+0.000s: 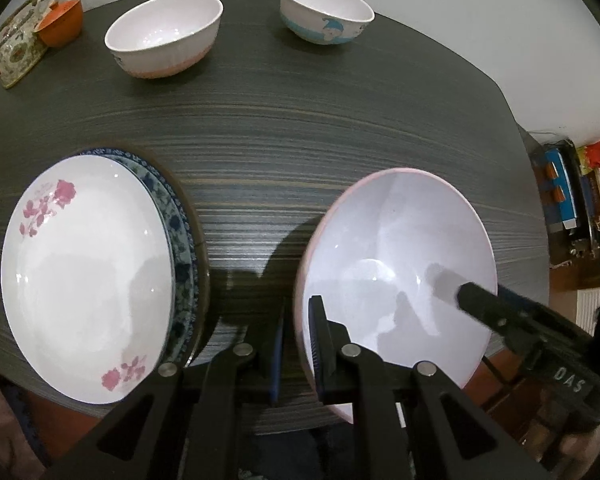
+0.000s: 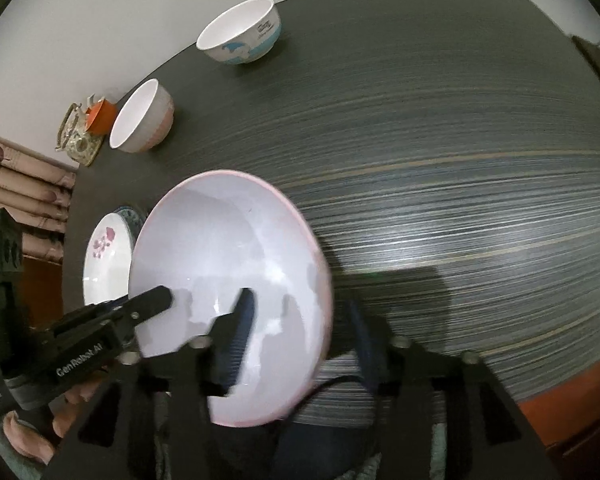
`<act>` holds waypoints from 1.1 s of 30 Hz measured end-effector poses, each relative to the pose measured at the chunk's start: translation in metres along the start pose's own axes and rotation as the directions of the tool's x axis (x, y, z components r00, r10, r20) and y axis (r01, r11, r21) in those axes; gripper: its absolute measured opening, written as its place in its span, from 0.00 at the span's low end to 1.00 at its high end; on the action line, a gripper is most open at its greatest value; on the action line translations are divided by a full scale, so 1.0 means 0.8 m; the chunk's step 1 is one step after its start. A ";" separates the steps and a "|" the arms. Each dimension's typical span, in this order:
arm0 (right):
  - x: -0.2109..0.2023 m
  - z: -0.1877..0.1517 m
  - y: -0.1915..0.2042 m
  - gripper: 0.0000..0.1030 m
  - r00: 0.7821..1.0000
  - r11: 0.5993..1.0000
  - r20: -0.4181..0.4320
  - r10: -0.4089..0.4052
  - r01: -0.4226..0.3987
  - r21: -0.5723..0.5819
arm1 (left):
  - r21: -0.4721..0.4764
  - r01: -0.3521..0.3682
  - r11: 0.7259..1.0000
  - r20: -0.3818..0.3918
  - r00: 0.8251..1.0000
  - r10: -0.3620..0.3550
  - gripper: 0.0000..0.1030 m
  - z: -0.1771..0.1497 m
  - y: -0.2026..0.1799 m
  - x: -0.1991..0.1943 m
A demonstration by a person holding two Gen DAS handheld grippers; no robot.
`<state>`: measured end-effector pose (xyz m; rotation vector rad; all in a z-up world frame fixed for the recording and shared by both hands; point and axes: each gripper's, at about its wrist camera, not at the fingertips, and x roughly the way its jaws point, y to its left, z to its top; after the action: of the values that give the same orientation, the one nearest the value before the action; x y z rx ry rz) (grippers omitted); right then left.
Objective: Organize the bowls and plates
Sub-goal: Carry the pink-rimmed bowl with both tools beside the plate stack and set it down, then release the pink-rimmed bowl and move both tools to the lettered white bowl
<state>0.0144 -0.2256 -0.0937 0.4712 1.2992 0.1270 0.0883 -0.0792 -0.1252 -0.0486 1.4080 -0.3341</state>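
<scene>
Clamping the near rim of the large pink-edged bowl (image 1: 396, 264), the left gripper (image 1: 300, 344) is closed on it, one finger inside the bowl and one outside. That bowl sits at about four o'clock on the dark striped counter (image 1: 300, 128) in the left wrist view. The right gripper (image 2: 300, 320) straddles the bowl's opposite rim with its jaws apart, one finger inside and one outside, and its pads do not seem to press the wall. At eight o'clock a white plate with pink flowers (image 1: 84, 280) lies stacked on a blue-patterned plate (image 1: 180, 232). Towards eleven o'clock stands a white bowl with a pink base (image 1: 164, 36), and at one o'clock a smaller bowl with a blue cartoon print (image 1: 326, 14). At ten o'clock, by the counter's edge, an orange cup (image 1: 62, 22) touches a floral box (image 1: 16, 52).
</scene>
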 end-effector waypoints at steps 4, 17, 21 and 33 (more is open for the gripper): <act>-0.016 0.005 -0.008 0.58 0.999 0.999 0.028 -0.037 0.038 -0.005 | -0.034 0.065 0.997 -0.016 0.998 -0.065 0.15 -0.001 0.019 -0.005; -0.064 0.067 0.019 0.59 0.992 0.998 0.124 0.038 -0.031 -0.058 | -0.102 0.201 0.974 0.175 0.968 -0.181 0.15 0.025 0.102 -0.084; -0.053 0.090 0.062 0.59 0.991 0.990 0.106 0.079 -0.065 -0.124 | -0.208 0.102 0.973 0.231 0.971 -0.052 0.16 0.054 0.156 -0.095; 0.028 0.175 0.200 0.59 0.975 0.933 0.007 0.222 -0.211 -0.292 | -0.372 0.144 0.917 0.255 0.966 -0.049 0.17 0.143 0.260 -0.075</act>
<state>0.1799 -0.1112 -0.0228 0.3619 1.1632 0.4849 0.2338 0.1152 -0.0964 -0.4734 1.2131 -0.1198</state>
